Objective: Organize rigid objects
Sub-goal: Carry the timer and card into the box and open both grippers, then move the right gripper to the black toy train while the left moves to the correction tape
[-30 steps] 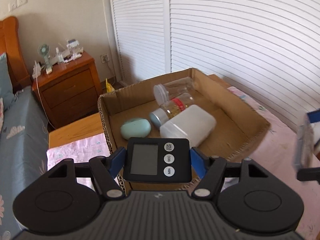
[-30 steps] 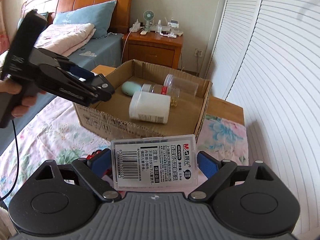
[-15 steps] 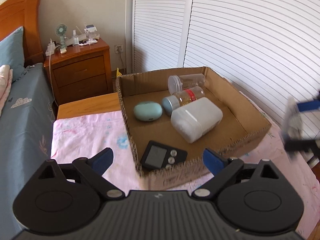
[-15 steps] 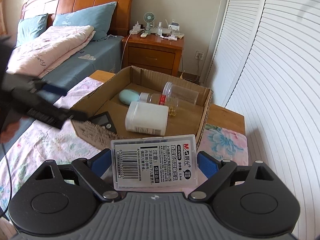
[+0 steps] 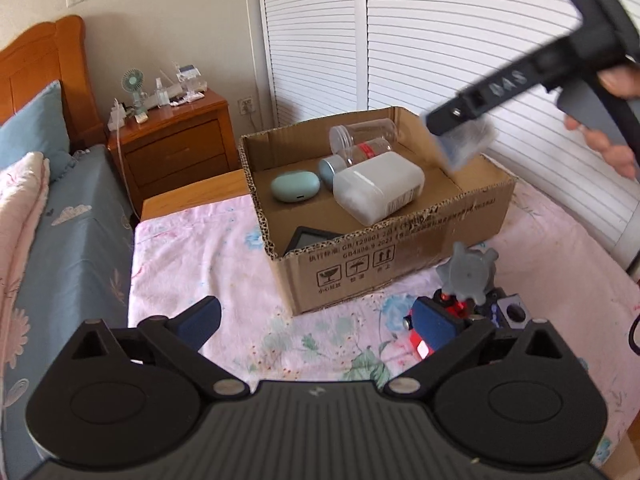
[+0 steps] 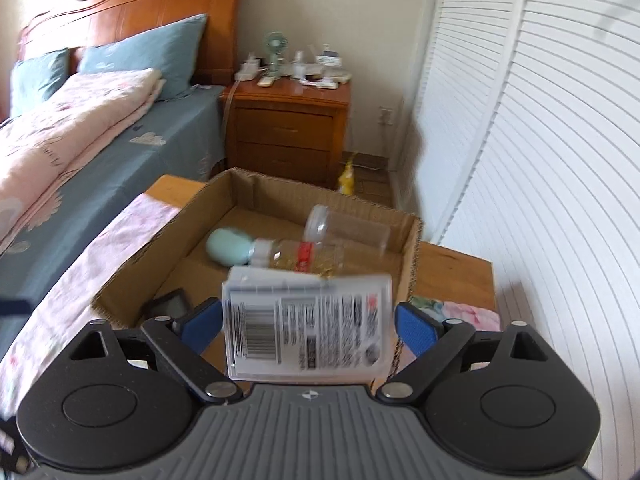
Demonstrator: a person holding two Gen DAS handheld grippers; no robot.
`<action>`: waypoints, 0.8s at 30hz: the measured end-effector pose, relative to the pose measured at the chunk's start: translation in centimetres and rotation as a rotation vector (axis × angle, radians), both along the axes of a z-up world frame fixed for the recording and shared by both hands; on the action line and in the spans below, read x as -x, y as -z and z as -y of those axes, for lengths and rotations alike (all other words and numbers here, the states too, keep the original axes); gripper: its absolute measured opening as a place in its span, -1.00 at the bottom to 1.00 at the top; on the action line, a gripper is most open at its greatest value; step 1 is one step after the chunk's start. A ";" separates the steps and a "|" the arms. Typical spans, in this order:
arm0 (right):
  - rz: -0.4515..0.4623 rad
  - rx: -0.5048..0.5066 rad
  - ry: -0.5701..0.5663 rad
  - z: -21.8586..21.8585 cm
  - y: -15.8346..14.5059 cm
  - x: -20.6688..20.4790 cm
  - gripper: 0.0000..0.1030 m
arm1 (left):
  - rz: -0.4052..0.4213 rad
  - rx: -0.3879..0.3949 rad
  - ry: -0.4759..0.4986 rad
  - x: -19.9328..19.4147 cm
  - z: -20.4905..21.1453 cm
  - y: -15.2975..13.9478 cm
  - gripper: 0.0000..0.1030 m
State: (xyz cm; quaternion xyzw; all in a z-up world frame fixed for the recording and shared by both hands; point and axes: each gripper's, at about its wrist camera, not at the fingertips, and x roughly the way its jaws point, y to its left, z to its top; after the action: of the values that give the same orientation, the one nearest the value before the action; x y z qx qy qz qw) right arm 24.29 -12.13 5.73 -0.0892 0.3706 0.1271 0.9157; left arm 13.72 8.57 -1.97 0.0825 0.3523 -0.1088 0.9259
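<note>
A cardboard box (image 5: 400, 240) stands on a pink floral cloth. In it lie a teal case (image 5: 295, 187), two clear jars (image 5: 362, 130), a white container (image 5: 378, 186) and a black timer (image 5: 308, 240) in the near corner. My left gripper (image 5: 318, 324) hangs back from the box, its jaws opening with nothing between them. My right gripper (image 6: 310, 328) is over the box (image 6: 160, 240), and its jaws are opening. A clear labelled case (image 6: 306, 322) sits tilted and blurred between them, and the pads do not press on it.
A grey gear-shaped piece (image 5: 466, 276) and a red-and-blue toy (image 5: 436, 332) lie on the cloth by the box's front right corner. A wooden nightstand (image 5: 176, 136) stands behind, a bed (image 5: 60, 240) on the left, and white louvred doors (image 5: 440, 40) on the right.
The left gripper let go of the timer, which now lies in the box, and drew back. The right gripper moved over the box and its jaws spread off the labelled case.
</note>
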 end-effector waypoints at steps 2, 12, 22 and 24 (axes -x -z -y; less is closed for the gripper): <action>0.000 -0.004 0.026 0.1 0.2 -0.1 1.00 | 0.008 -0.005 -0.006 0.4 0.0 0.0 0.96; -0.025 -0.033 0.071 0.5 1.6 3.6 1.00 | -0.012 0.015 -0.030 1.3 -0.9 0.3 0.97; -0.106 -0.090 0.052 -0.8 3.9 7.1 1.00 | -0.034 0.021 -0.057 1.8 -1.4 0.8 0.97; -0.134 -0.085 0.043 -1.3 5.0 7.8 1.00 | -0.036 0.021 -0.059 1.8 -1.4 0.8 0.97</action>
State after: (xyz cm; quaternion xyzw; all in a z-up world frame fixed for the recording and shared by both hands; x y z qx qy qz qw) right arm 16.52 -10.81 0.76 -0.0333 0.4272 0.1288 0.8943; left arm 11.88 9.93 -2.82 0.0603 0.3700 -0.0868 0.9230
